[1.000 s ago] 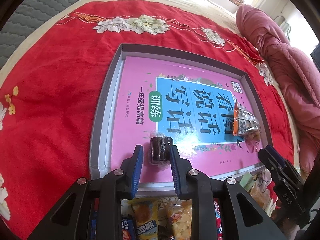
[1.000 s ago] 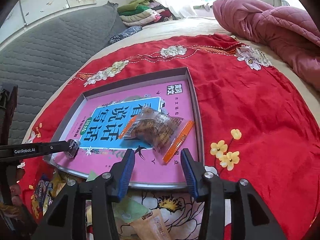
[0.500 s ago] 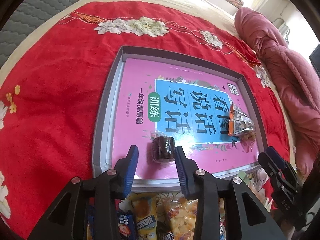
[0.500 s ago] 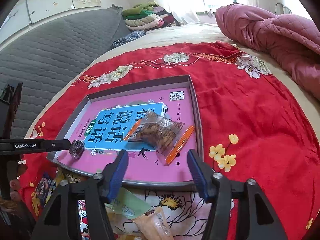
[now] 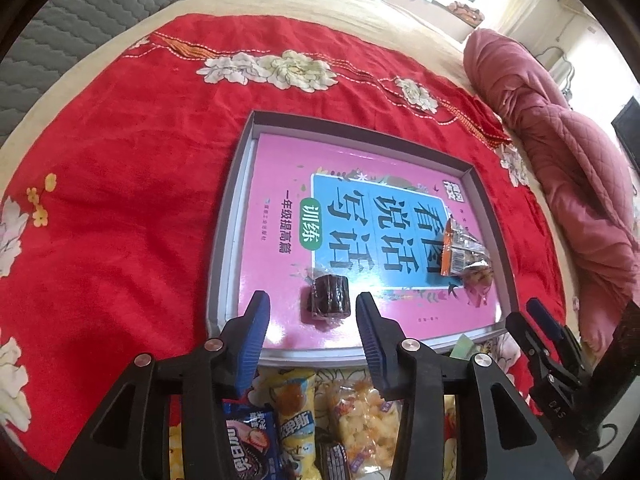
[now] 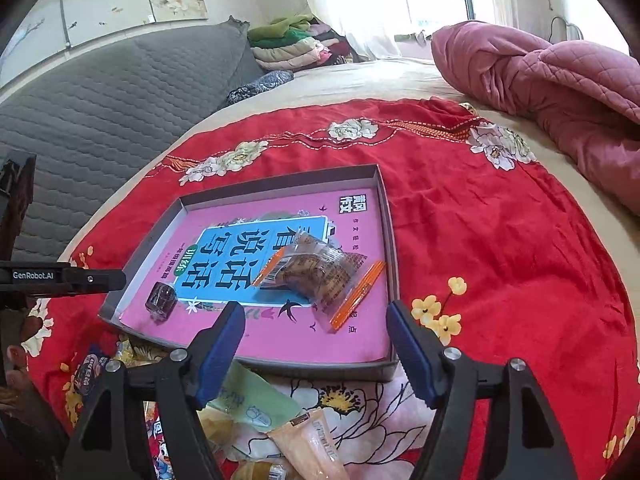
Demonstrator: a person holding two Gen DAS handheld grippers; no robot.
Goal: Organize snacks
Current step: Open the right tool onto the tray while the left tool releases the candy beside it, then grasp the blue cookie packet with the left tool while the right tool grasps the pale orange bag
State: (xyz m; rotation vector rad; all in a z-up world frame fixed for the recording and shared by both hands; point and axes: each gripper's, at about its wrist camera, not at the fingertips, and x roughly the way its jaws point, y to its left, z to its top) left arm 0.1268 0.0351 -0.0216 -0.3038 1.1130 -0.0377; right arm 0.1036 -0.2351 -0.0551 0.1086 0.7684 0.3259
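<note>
Snacks sat in the grey tray: my left gripper was opening around the dark candy, untouched; my right gripper was spreading, empty, near the cookie packet.

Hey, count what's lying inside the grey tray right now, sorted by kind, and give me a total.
Inside the grey tray:
Pink book: 1
Dark wrapped candy: 1
Clear snack packet with orange ends: 1
Total: 3
</note>
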